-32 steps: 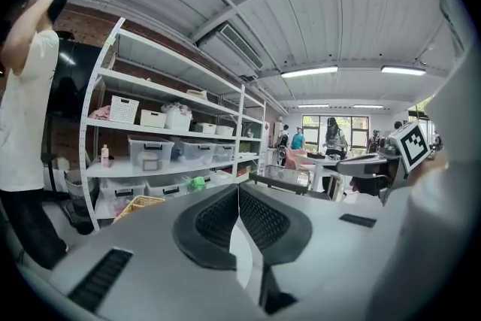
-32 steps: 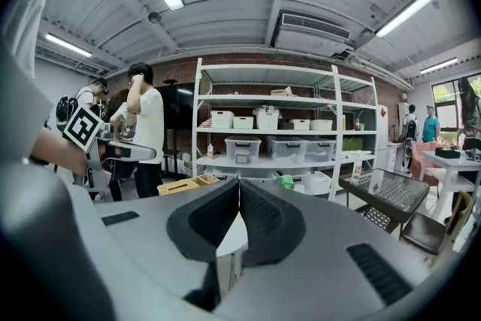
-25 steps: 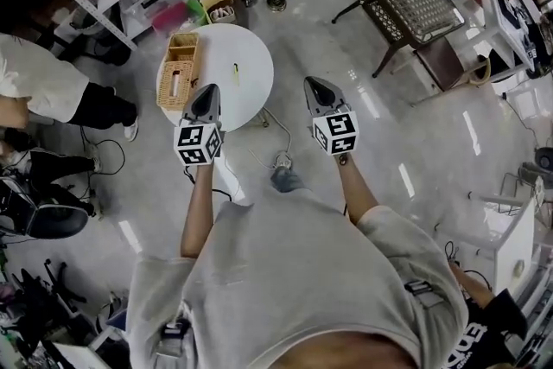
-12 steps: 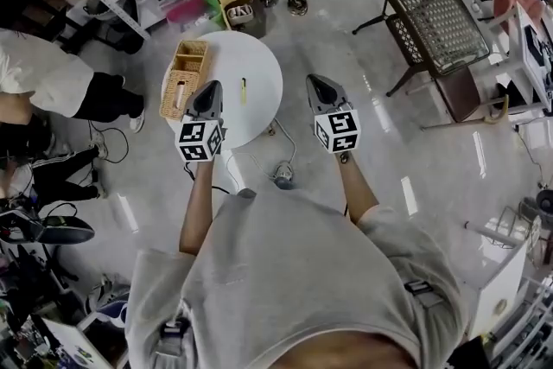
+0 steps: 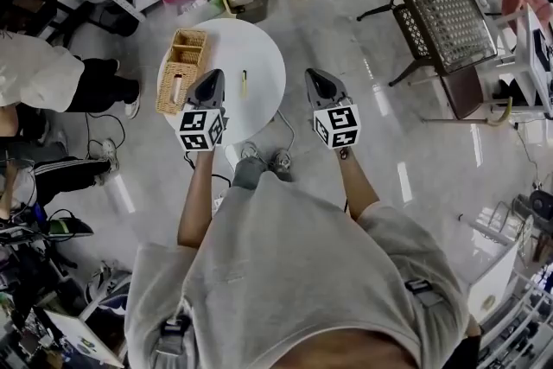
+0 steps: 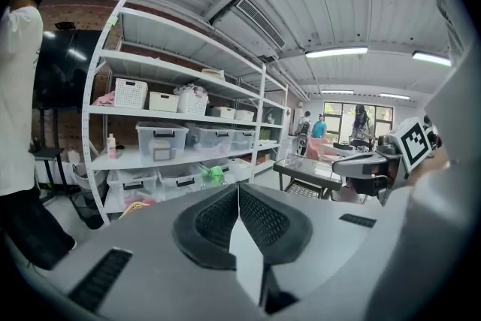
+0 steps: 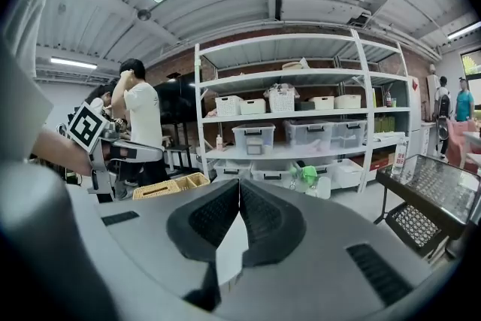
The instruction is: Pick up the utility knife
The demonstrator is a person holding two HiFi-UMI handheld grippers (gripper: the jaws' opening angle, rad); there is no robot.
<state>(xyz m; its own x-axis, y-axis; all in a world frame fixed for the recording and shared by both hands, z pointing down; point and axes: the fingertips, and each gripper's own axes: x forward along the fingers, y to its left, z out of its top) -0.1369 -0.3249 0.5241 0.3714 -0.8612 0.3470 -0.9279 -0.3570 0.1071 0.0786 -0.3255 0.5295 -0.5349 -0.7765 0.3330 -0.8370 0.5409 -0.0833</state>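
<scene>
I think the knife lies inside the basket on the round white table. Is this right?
Not quite. The knife is not inside the basket. It lies on the bare top of the round white table, to the right of the basket and apart from it. The head view shows this.

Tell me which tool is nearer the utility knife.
The left tool, over the round white table beside the utility knife; the right tool hangs over floor.
</scene>
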